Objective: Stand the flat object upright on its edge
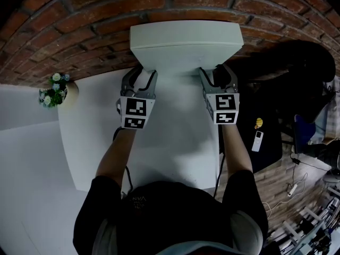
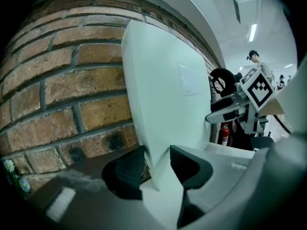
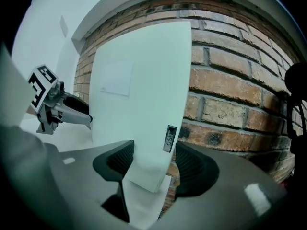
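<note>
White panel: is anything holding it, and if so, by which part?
Both grippers hold the white panel. The left gripper and the right gripper each clamp its lower edge, one near each bottom corner.

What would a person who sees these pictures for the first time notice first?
The eye goes first to the white panel, which stands upright in front of the brick wall at the far end of the white table. The left gripper and the right gripper hold it near its lower corners, one on each side. A small bunch of flowers sits further left, by the wall.
</note>
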A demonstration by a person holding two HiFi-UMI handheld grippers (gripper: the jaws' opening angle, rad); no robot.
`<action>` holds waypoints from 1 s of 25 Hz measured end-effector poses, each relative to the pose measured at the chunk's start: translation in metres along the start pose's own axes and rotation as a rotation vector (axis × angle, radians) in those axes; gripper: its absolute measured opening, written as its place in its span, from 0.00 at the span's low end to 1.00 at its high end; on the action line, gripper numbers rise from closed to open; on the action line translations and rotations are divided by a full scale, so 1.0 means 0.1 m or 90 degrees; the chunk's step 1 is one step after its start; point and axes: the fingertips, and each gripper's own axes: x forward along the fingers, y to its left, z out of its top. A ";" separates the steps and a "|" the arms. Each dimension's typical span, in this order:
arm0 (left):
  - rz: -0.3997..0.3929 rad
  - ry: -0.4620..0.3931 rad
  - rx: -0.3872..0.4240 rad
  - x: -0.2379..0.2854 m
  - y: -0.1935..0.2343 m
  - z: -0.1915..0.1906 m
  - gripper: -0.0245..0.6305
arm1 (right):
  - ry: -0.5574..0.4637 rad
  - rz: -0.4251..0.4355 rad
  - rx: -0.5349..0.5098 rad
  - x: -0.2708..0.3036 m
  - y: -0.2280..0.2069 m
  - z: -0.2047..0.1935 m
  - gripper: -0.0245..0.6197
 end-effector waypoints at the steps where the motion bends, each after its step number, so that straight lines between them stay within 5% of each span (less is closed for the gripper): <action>1: 0.001 0.000 0.000 0.01 0.00 0.00 0.30 | 0.000 -0.001 -0.001 0.01 -0.01 0.00 0.46; 25: -0.002 -0.001 -0.025 0.07 0.00 -0.09 0.28 | 0.009 -0.007 0.000 0.14 -0.07 -0.06 0.49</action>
